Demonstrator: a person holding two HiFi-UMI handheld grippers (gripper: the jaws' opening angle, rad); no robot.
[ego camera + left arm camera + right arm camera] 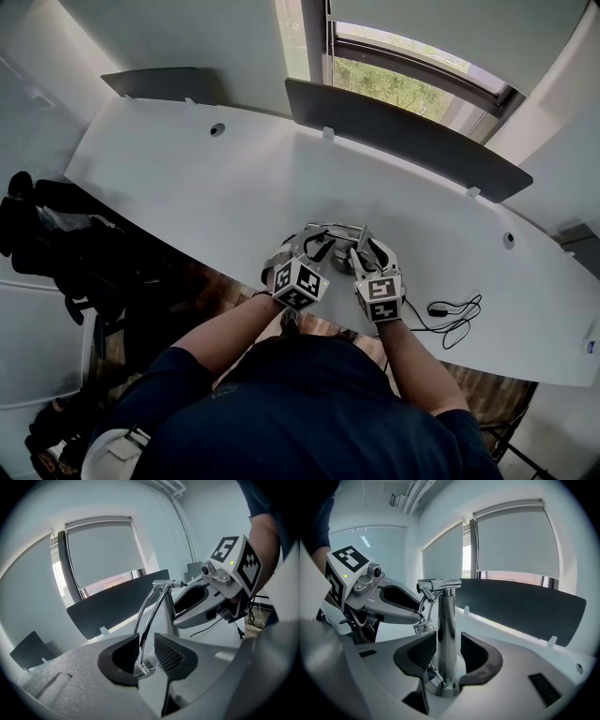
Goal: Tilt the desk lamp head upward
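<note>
Desk lamp sits ungripped: right gripper gapes around its post, left gripper loosely brackets the curved arm. Any upward push now could topple it.

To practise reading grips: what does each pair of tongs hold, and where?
Nothing is clamped. Right tongs stand open round the lamp's chrome post; left tongs stand open round its thin arm rods.

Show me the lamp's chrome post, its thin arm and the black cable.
chrome post (445, 634), right gripper view, middle of the shaft.
thin arm (154, 611), left gripper view, curved rod.
black cable (438, 307), head view, thick part.
</note>
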